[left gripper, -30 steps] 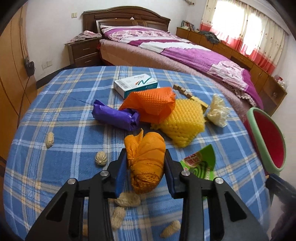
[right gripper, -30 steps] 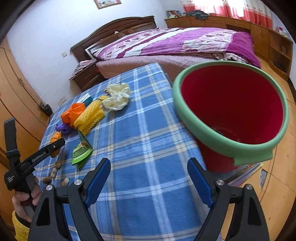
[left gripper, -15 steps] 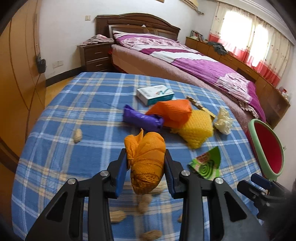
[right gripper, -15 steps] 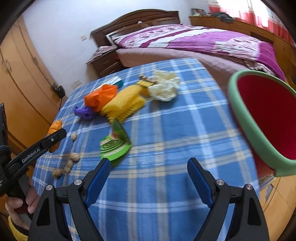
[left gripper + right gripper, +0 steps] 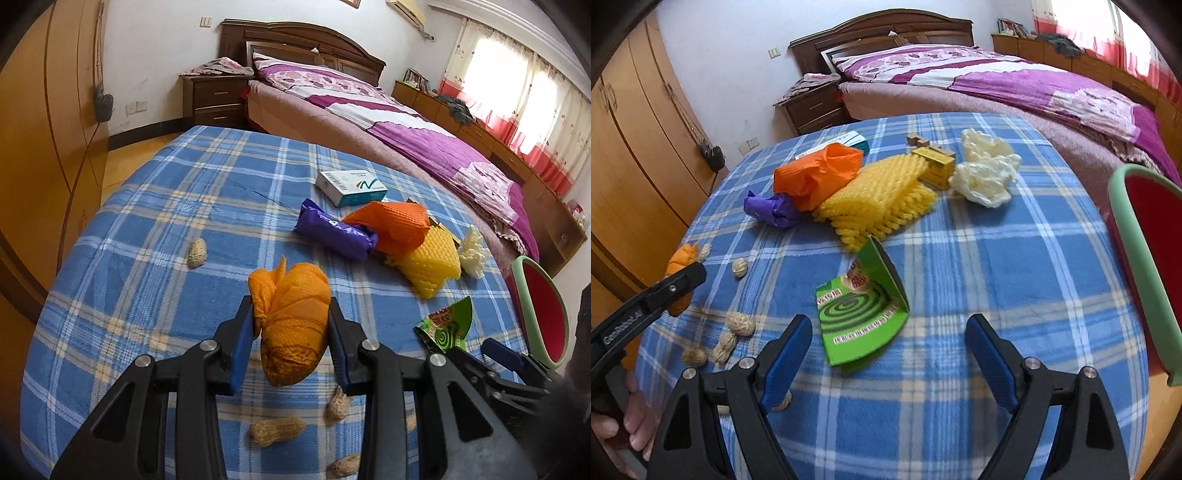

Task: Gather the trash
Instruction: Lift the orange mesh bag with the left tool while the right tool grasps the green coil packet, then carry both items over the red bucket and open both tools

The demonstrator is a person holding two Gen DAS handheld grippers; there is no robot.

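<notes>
The left gripper point(image 5: 291, 343) pinches an orange mesh wad point(image 5: 290, 321), lifted clear of the blue plaid table point(image 5: 184, 192) for carrying to the red bin point(image 5: 543, 317) beyond the table's right edge. The right gripper point(image 5: 888, 354), jaws spread and empty, hovers over the green wrapper point(image 5: 862, 306), probably next.

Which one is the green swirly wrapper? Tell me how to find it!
Look at the blue checked tablecloth. Near its front edge, just past the open right tongs and in front of the yellow foam net, lies the green wrapper. It is the only green thing, a flat folded card with a dark spiral on it, while its neighbours are soft, crumpled and orange, yellow or purple.
</notes>
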